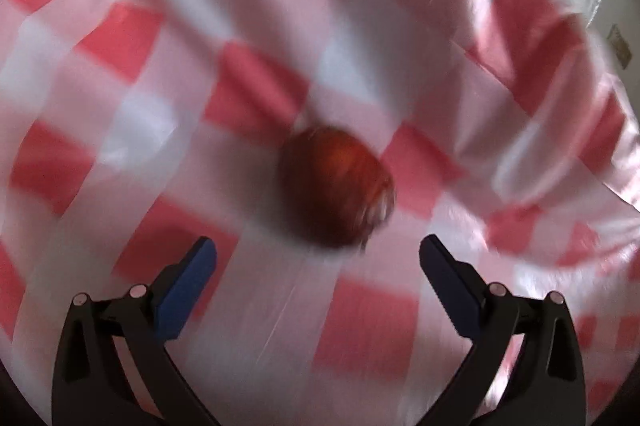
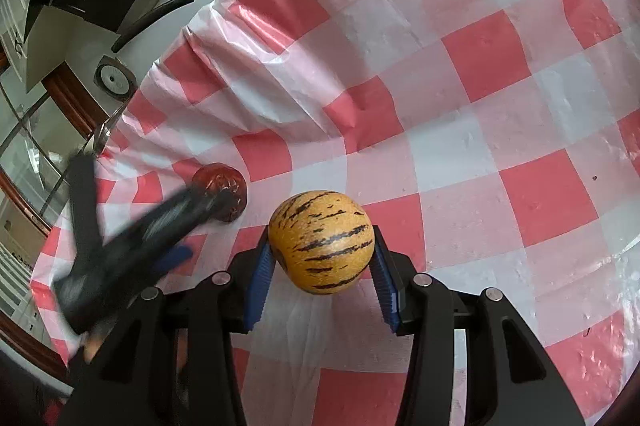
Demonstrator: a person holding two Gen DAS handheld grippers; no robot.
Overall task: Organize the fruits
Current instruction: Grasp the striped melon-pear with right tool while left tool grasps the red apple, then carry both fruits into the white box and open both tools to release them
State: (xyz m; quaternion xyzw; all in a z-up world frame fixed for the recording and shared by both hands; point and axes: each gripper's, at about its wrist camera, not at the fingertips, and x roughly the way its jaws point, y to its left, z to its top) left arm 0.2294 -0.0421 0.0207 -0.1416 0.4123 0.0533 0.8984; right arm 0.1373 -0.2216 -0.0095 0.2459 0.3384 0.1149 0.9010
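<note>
A bench covered by a red-and-white checked plastic cloth (image 2: 460, 106) fills both views, its sheet creased and rumpled toward the far edge. The right gripper (image 2: 322, 246) clamps a round orange fruit with dark broken stripes (image 2: 322, 242) between its blue ribbed fingers (image 2: 260, 274), one pad pressed to each flank, and the fruit is held above the cloth. The left gripper (image 1: 318, 250), blurred in both views, has its blue fingers (image 1: 188, 290) spread wide with nothing between them. A dark red fruit (image 1: 336, 186) lies on the cloth just ahead of those open fingertips; in the right wrist view this same fruit (image 2: 220, 186) sits to the left of the striped one, partly hidden by the left gripper's blurred fingers.
</note>
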